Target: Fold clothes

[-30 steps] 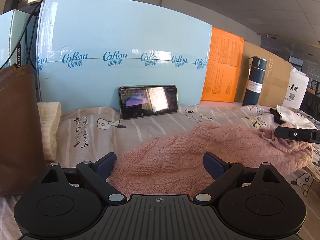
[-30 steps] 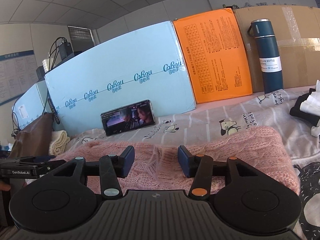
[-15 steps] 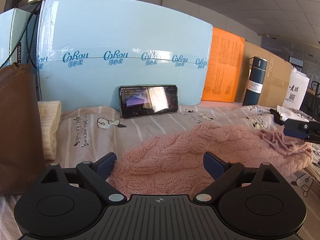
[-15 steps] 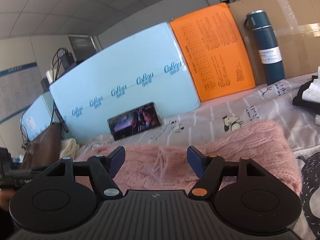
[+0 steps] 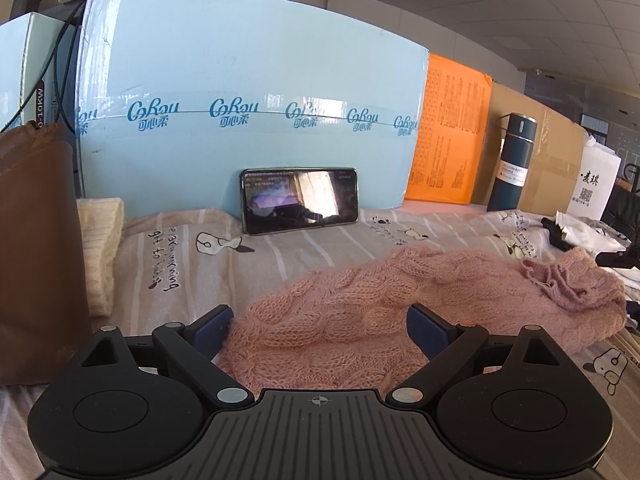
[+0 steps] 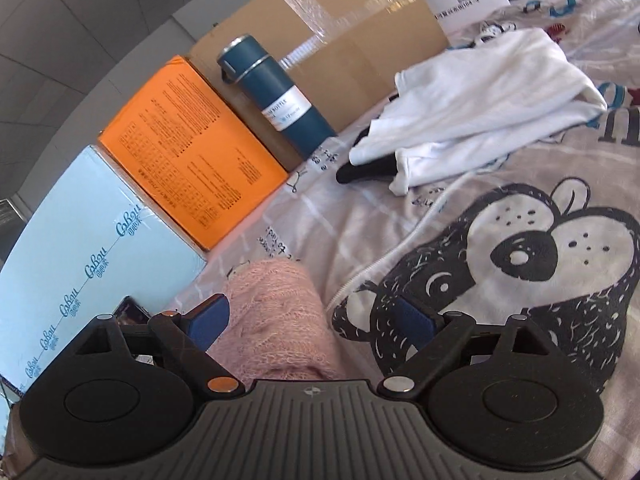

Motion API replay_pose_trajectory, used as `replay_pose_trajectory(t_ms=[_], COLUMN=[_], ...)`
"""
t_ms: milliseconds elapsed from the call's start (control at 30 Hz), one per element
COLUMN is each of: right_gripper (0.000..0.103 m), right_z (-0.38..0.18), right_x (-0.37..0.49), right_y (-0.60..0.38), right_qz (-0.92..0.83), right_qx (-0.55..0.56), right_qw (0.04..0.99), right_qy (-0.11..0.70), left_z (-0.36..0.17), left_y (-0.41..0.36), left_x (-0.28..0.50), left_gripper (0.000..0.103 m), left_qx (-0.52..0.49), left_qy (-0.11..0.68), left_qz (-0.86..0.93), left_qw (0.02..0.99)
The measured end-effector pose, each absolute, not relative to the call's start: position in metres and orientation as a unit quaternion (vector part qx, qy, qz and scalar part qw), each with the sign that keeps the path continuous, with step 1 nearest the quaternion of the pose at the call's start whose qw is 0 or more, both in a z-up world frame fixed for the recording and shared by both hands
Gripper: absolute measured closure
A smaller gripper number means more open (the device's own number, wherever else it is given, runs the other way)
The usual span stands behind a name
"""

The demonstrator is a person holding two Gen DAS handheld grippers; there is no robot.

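pink knit sweater (image 5: 400, 312) lies bunched on the printed bedsheet (image 5: 280, 256), at 12 o'clock of the left gripper (image 5: 320, 330); right gripper (image 6: 310, 318) at its end. both jaws spread, grasping nothing.

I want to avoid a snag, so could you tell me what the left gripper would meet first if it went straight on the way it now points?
Most likely the pink knitted sweater: the open left gripper has it bunched between and just ahead of its fingers. Beyond that lie the bedsheet and the propped phone, though depth is unclear.
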State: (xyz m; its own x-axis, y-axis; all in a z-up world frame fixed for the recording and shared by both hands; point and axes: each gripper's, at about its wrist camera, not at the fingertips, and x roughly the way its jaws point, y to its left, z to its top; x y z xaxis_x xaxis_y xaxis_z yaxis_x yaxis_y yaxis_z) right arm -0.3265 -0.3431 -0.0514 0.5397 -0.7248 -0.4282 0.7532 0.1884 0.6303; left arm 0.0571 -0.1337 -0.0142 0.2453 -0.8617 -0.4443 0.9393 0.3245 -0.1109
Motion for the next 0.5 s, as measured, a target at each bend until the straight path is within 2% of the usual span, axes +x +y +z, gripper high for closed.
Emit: replay_pose_trajectory(t_ms=[233,333,433,500], right_gripper=[0.013,0.02,0.023,0.031], right_z=[-0.056,-0.056,-0.057,-0.056], right_x=[-0.31,-0.304,-0.298,-0.295], right_y=[-0.343,-0.342,-0.34,-0.339], right_qz=[-0.446,-0.43,-0.414,-0.414], right_qx=[0.409,0.401,0.395,0.386], right_qw=[0.795,0.807,0.818,0.822], right_qy=[0.042,0.052,0.061,0.069], left_z=[-0.014,-0.014,-0.014,-0.014], left_y=[-0.133,-0.133,-0.133,-0.133], left_x=[0.057,0.057,0.057,0.057], left_gripper=[0.008,0.008,0.008,0.008], left_qx=[0.089,0.089,0.089,0.089], left_qy=[0.218,0.218,0.218,0.218], left_qz=[-0.576,-0.576,-0.577,-0.577], left_qw=[0.783,0.783,0.782,0.782])
